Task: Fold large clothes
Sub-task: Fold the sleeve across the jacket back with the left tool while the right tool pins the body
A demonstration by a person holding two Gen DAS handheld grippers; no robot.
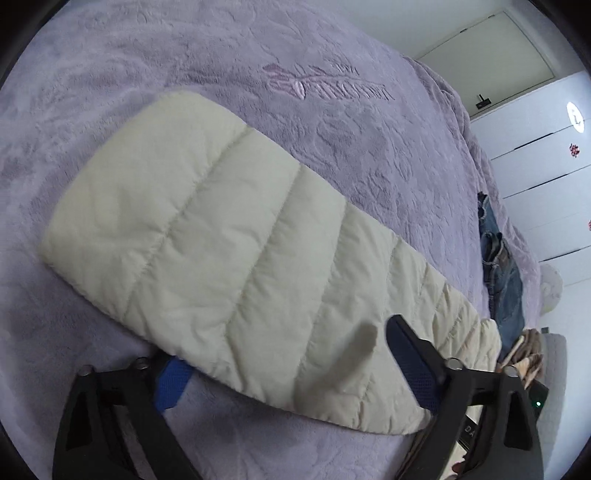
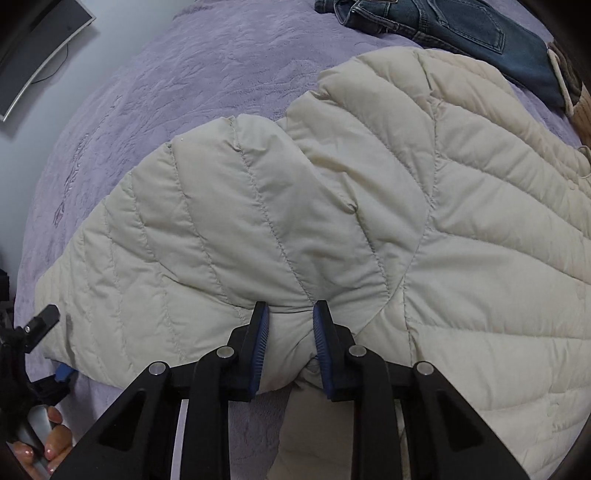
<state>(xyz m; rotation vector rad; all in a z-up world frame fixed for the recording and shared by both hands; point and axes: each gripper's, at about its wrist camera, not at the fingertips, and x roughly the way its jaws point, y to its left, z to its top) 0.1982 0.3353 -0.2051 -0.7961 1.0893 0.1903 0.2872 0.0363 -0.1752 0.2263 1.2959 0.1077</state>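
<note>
Lavender plush bedspread point(image 1: 369, 155) with an embossed leaf pattern covers the bed, and on it lies a cream quilted puffer jacket point(image 2: 461, 206), spread flat.

In the right wrist view the right gripper point(image 2: 289, 325) points down at the jacket where sleeve meets body; its blue-padded jaws are clenched on a puckered ridge of the cream fabric, which bunches between them. How far the fabric runs below the jaws is hidden by the gripper's black frame.

In the left wrist view the left gripper point(image 1: 288, 354) straddles the sleeve end of the jacket point(image 1: 207, 236). Its jaws stand wide, one blue pad at the sleeve's near edge and partly tucked under it, the other lying over the fabric, neither pressing in: released.

Only the right view shows the jacket's body, and at its lower left edge the left gripper's tip with the person's hand point(image 2: 51, 439), cut off by the frame. Dark blue denim jeans point(image 2: 461, 26) lie beyond the jaws, cropped at the top there and only a narrow strip in the left view. White drawer fronts point(image 1: 546, 177) appear in the left view alone.
</note>
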